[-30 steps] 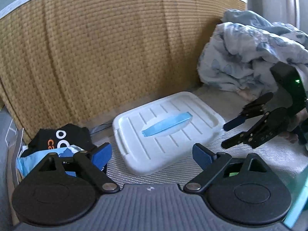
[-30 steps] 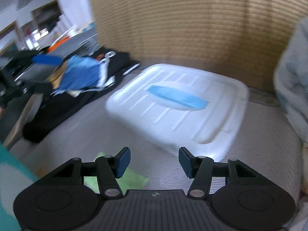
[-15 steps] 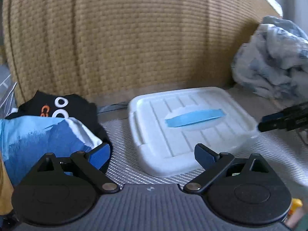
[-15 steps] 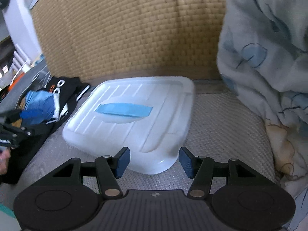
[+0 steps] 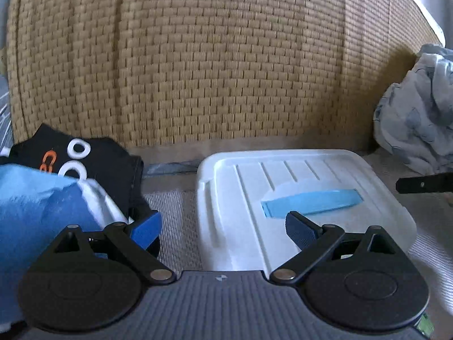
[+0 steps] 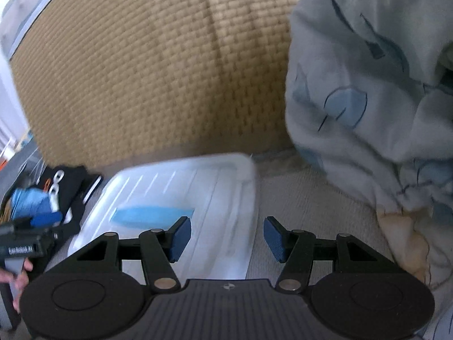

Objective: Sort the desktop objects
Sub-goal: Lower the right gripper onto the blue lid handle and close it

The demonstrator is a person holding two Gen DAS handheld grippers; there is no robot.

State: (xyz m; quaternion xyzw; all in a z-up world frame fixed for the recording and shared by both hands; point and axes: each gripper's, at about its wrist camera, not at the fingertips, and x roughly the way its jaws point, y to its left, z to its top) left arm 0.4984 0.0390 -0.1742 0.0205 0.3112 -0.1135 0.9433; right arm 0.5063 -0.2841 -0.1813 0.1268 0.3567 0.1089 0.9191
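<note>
A white plastic box lid (image 5: 297,187) with a light-blue handle (image 5: 311,202) lies on the woven seat. My left gripper (image 5: 223,228) is open, its jaws straddling the lid's near left edge, with nothing between the pads. My right gripper (image 6: 226,238) is open over the lid's right edge (image 6: 243,212), also holding nothing. A finger of the right gripper (image 5: 424,184) shows at the right rim of the left wrist view. The left gripper (image 6: 31,235) and a hand (image 6: 19,280) appear at the left of the right wrist view.
A pile of black fabric (image 5: 93,164) and blue cloth (image 5: 34,212) lies left of the lid. A crumpled pale-blue printed blanket (image 6: 368,99) is heaped on the right. A tall woven rattan backrest (image 5: 212,56) closes off the far side.
Both grippers have come closer to the lid and lower. The left view swung so the lid sits to the right; the right view shifted toward the lid's right edge and the blanket.
</note>
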